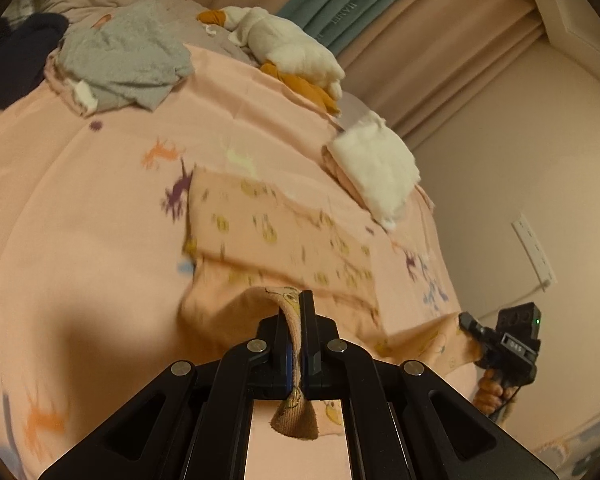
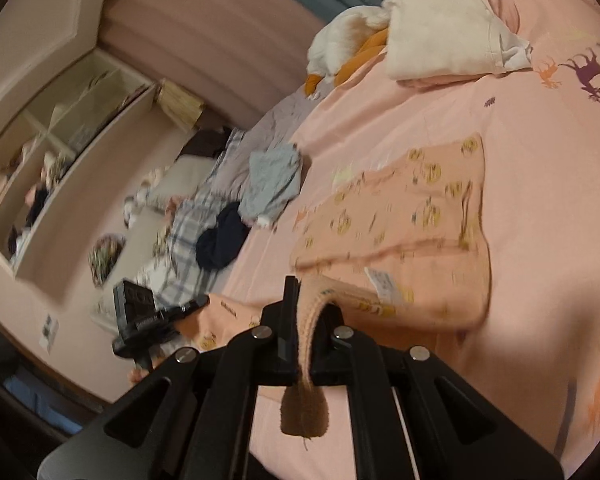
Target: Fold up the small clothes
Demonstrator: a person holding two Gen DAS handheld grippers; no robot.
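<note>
A small pink garment with yellow prints (image 1: 283,236) lies on the pink bedsheet (image 1: 79,200), its near edge lifted. My left gripper (image 1: 295,320) is shut on one corner of that near edge, the cloth pinched between the fingers. My right gripper (image 2: 306,312) is shut on the other corner of the same garment (image 2: 412,204). The right gripper also shows at the right of the left wrist view (image 1: 470,326), and the left gripper at the left of the right wrist view (image 2: 197,303). The far half of the garment lies flat.
A folded white and pink pile (image 1: 376,164) sits at the bed's far right edge. A grey garment (image 1: 123,60), a dark one (image 1: 15,56) and a white plush toy (image 1: 283,44) lie at the head. Curtains (image 1: 440,40) and a wall (image 1: 540,160) stand to the right.
</note>
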